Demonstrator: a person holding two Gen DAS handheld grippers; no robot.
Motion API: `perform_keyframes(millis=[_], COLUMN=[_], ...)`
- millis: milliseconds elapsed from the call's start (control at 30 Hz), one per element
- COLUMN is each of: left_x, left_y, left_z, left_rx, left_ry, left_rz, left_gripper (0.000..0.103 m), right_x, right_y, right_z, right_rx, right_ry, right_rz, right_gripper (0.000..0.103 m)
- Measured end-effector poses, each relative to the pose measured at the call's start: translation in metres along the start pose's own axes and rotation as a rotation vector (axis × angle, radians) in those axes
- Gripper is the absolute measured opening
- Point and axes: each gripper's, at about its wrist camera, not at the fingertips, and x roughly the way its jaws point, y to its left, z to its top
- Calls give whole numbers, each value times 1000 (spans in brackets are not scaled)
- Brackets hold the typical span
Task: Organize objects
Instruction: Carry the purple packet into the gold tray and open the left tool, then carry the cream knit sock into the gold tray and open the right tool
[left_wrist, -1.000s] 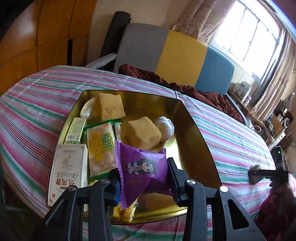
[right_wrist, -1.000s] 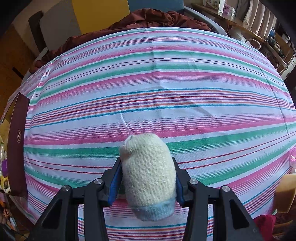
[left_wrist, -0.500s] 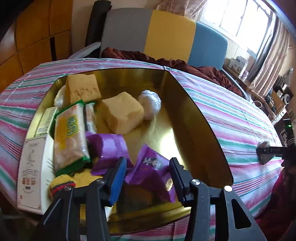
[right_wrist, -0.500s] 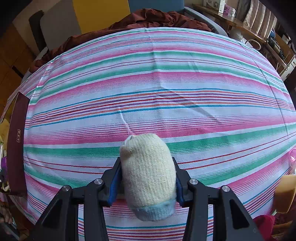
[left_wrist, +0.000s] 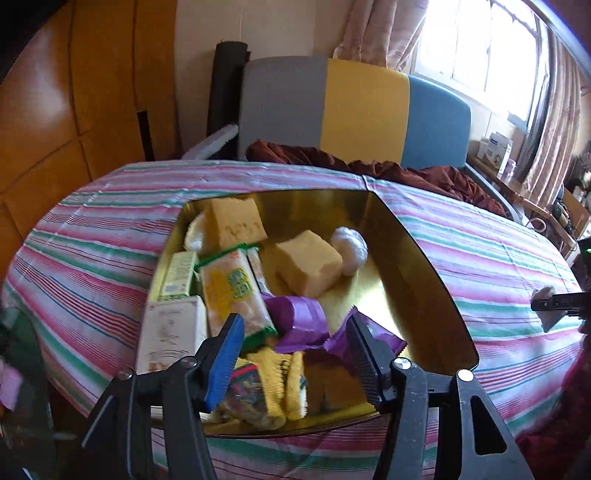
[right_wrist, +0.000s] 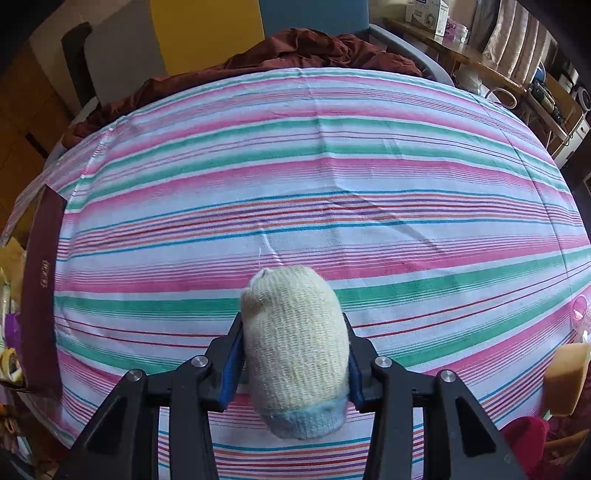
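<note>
In the left wrist view a gold tray (left_wrist: 417, 280) sits on the striped tablecloth, filled with snacks: two yellow sponge blocks (left_wrist: 308, 262), a white ball (left_wrist: 349, 245), a green-edged cracker pack (left_wrist: 234, 291), a white box (left_wrist: 170, 336), yellow socks (left_wrist: 273, 384) and purple snack packets (left_wrist: 299, 323). My left gripper (left_wrist: 295, 347) is open and empty just above the tray's near end. In the right wrist view my right gripper (right_wrist: 293, 354) is shut on a rolled cream sock with a blue cuff (right_wrist: 295, 347), above the tablecloth (right_wrist: 332, 177).
The tray's dark red outer wall (right_wrist: 40, 288) stands at the left edge of the right wrist view. A sponge (right_wrist: 565, 380) lies at the right near corner. A grey, yellow and blue chair (left_wrist: 362, 110) with brown cloth stands behind the table.
My left gripper let go of the purple snack packet, which now lies in the tray, and has opened and pulled back. My right gripper still holds the sock.
</note>
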Motion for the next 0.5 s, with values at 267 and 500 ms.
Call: perform_keyframes(millis=[267, 500], left_x=[-20, -27], left_y=[17, 31], left_z=[3, 0], left_rx=[-43, -78], left_ry=[-43, -43], left_rz=[28, 60], left_gripper=[69, 79], right_x=[-39, -42], right_y=[141, 262], right_z=[3, -9], right_rx=[-213, -418], right_ry=[-99, -107], right_rz=[241, 397], right_gripper=[45, 45])
